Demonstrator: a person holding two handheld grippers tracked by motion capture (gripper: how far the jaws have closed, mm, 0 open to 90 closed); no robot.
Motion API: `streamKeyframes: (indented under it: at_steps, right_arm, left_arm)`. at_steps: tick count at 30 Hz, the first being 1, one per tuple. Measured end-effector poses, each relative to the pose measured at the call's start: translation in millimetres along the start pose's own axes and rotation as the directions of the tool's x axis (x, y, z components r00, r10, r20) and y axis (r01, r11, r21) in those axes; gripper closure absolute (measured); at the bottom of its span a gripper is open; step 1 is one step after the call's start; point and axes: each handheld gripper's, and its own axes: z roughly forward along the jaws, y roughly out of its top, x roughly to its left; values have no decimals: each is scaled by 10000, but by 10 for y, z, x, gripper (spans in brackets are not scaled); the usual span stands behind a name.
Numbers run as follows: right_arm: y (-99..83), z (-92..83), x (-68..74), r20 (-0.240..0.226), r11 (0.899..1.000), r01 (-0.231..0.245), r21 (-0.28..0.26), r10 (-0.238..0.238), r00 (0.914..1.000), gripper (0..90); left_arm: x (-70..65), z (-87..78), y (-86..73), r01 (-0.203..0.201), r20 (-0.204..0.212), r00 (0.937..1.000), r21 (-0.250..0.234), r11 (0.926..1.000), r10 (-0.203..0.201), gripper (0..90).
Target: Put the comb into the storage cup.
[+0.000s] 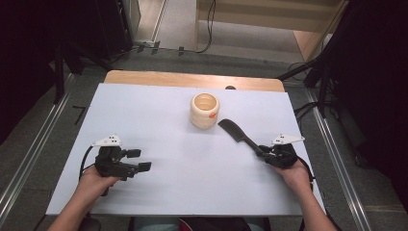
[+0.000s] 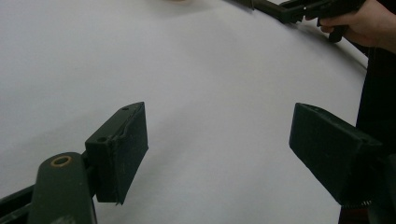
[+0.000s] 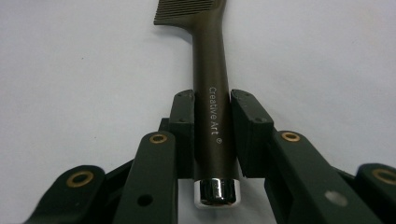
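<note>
The white table (image 1: 159,192) bears a ribbed cream cup (image 1: 204,110) ahead and to the left of the right gripper (image 1: 265,153). That gripper's jaws are clamped on the handle of the dark comb (image 3: 211,93), near its chrome end cap, the teeth pointing away towards the cup. Lift it level and slowly (a grip this far back lets the toothed end sag). The left gripper (image 2: 219,149) rests with jaws wide apart, holding nothing.

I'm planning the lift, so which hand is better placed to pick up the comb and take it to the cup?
Right. The right gripper already has its jaws against the comb handle, and the cup stands just beyond the comb's head. The left gripper is open over bare table, well away from both.
</note>
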Motion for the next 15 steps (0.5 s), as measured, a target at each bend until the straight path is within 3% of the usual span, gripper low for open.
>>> streamKeyframes:
  at_steps: [15]
  right_arm:
    - [26,-4,-36,-402,9974,-718,-39,716,9966,701]
  left_arm:
    - [3,-8,2,36,-67,10000,-88,10000,-37,201]
